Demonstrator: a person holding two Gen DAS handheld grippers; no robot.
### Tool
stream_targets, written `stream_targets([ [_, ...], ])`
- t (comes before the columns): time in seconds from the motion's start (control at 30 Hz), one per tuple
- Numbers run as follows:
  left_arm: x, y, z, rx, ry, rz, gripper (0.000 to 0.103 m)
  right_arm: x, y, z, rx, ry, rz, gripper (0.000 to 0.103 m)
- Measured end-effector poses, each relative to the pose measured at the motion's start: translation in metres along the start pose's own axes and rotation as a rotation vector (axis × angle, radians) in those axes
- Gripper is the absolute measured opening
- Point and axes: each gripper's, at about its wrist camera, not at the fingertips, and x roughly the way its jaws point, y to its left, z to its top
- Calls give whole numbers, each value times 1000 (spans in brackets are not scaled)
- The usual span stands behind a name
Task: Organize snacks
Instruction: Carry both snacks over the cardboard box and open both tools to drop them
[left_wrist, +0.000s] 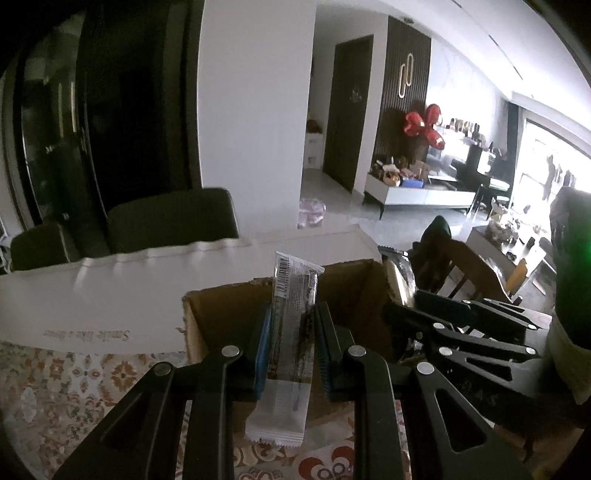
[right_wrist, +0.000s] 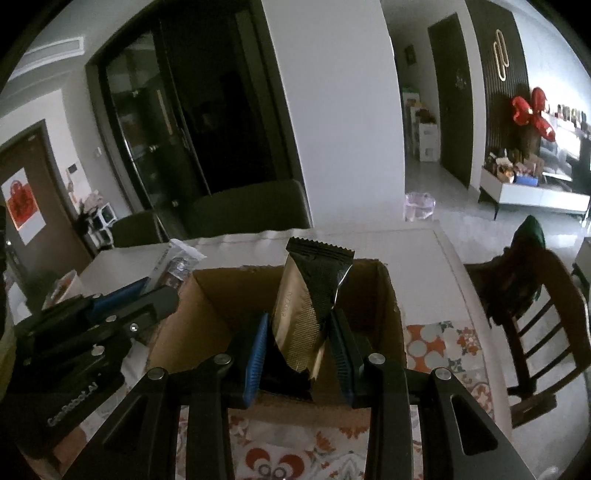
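Note:
An open brown cardboard box (left_wrist: 221, 306) (right_wrist: 369, 291) stands on the patterned tablecloth. My left gripper (left_wrist: 293, 314) is shut on a long clear-and-white snack bar (left_wrist: 291, 332) with a barcode at its top, held upright over the box's near edge. My right gripper (right_wrist: 301, 325) is shut on a black and gold snack packet (right_wrist: 310, 295), also upright above the box opening. In the left wrist view the right gripper (left_wrist: 402, 295) and its gold packet (left_wrist: 397, 280) show to the right. In the right wrist view the left gripper (right_wrist: 147, 291) and its bar (right_wrist: 177, 262) show to the left.
A white table runner (left_wrist: 110, 295) crosses the table behind the box. Dark chairs (left_wrist: 173, 218) stand at the far side, and a wooden chair (right_wrist: 535, 295) with green cloth stands to the right. A white pillar rises behind the table.

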Motion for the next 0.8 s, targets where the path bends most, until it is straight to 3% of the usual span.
stream_targets([
  [0.2,23,5,-2,-29,52,-5,30,23,-9,-3,14,58,-2,35],
  [0.33,26,5,-4,-31,59,6,49,31,-11,-4,15,81,-16,35],
  [0.4,23,6,-4,-24,48,21,51,33,-11,-6,7,91,-33,36],
  [0.53,11,9,-9,-29,24,46,64,26,-9,-10,1,83,-43,52],
  [0.67,-10,10,-16,-20,-11,78,65,12,-1,-13,-30,45,-75,61],
  [0.8,-39,9,-27,-14,-65,115,75,-13,8,-20,-52,-33,-124,79],
])
